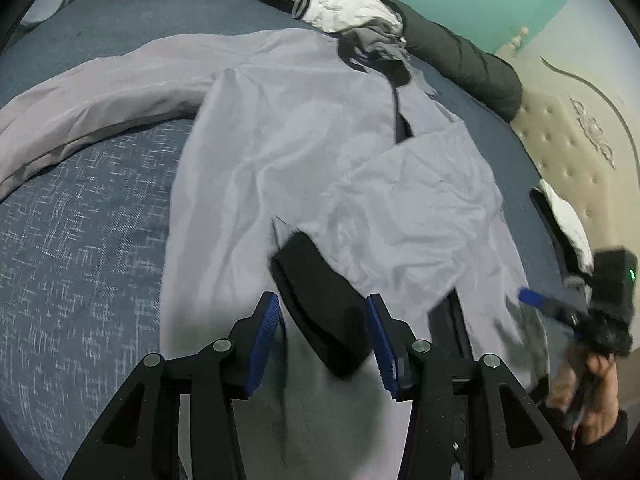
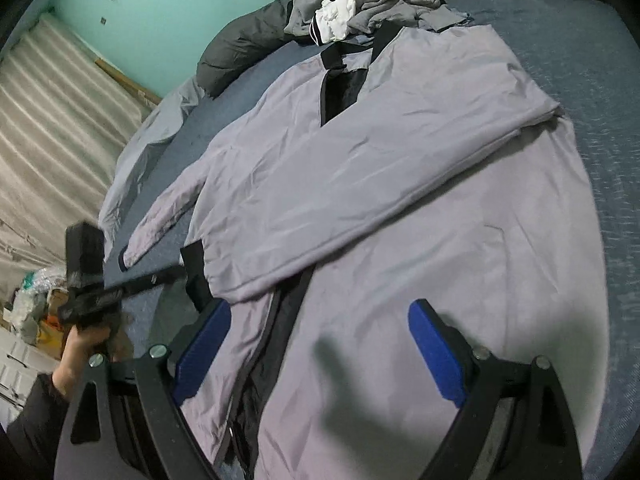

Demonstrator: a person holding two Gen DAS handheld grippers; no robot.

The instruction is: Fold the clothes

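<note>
Fabric of a pale lilac-grey, black-trimmed jacket [image 2: 400, 184] is seen spread flat on the blue woven bed [image 1: 80, 240] beneath and ahead of both wide-open, empty hand-held grippers, its black cuff [image 1: 320, 312] lying between the left hand-held gripper's [image 1: 326, 344] blue pads, the right hand-held gripper [image 2: 320, 352] held just above the hem.

Your jacket [image 2: 400, 184] is pale lilac-grey with black trim at collar, zip and black cuff [image 1: 320, 312]. Bed cover [image 1: 80, 240] under it is dark blue with a fine white crosshatch fleck. Pile at the bed's far edge: white garment [image 2: 344, 12] with black bands, plain grey clothes [image 2: 384, 8], dark charcoal puffy duvet [image 1: 460, 56]. Wall [image 2: 160, 8] is teal. Headboard [image 1: 568, 148] is beige, tufted. Your left gripper [image 1: 326, 340] and right gripper [image 2: 320, 344] are black with blue pads.
</note>
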